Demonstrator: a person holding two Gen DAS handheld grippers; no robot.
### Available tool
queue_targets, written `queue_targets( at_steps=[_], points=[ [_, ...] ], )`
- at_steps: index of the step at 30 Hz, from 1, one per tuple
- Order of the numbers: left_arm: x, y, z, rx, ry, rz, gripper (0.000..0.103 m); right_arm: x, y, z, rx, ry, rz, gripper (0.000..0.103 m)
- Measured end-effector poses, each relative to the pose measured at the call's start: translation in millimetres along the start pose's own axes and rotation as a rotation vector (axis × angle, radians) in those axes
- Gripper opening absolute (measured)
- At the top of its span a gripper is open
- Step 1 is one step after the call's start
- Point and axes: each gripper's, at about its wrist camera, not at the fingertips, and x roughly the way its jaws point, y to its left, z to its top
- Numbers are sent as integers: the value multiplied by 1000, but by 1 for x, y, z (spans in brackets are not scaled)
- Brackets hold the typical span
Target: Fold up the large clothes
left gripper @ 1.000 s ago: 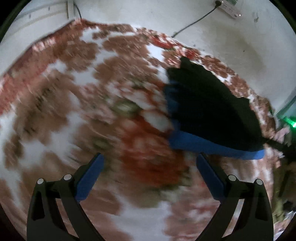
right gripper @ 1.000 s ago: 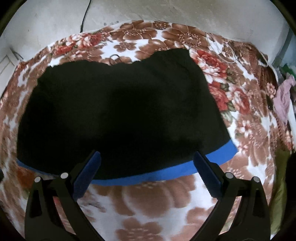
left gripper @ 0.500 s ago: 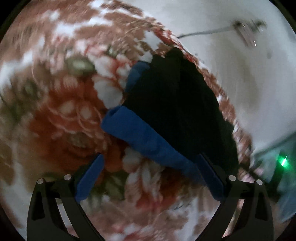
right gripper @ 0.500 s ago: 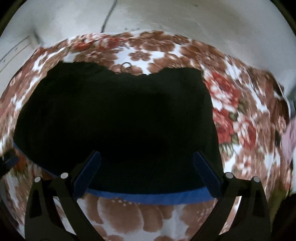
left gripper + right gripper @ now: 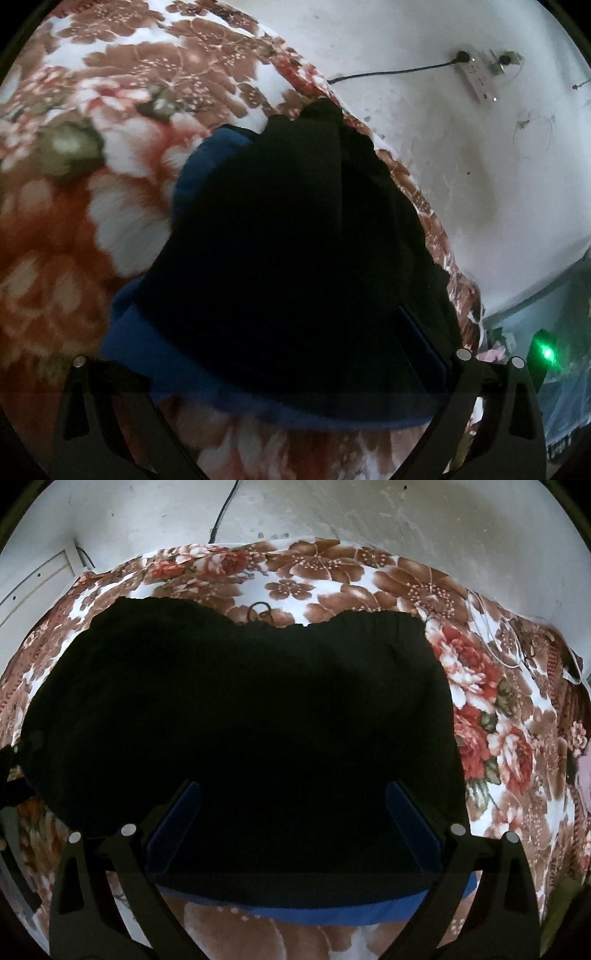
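Observation:
A large black garment (image 5: 240, 716) with a blue hem band (image 5: 332, 914) lies spread on a floral bedspread (image 5: 332, 576). It also shows in the left wrist view (image 5: 295, 240), with its blue edge (image 5: 147, 354) bunched at the near left corner. My left gripper (image 5: 273, 354) is open, its jaws astride the garment's near left end; the left finger is hidden under the cloth. My right gripper (image 5: 291, 812) is open, its fingers over the black cloth just above the blue hem.
A white wall (image 5: 461, 184) with a power strip (image 5: 480, 74) and cable runs behind the bed. A green light (image 5: 546, 350) glows at the right past the bed edge. Pink cloth (image 5: 583, 771) lies at the far right.
My left gripper has swung right and moved onto the garment's left end, which now fills its view. My right gripper has moved forward over the blue hem onto the black cloth.

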Motion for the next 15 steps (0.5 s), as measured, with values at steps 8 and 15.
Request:
queue_targets(
  at_steps=[8, 15],
  points=[
    [15, 4, -3, -72, -18, 7, 85, -1, -4, -7, -16, -4, -52, 98],
    [-6, -52, 5, 155, -13, 73, 26, -5, 31, 1, -87, -87, -75, 98]
  ],
)
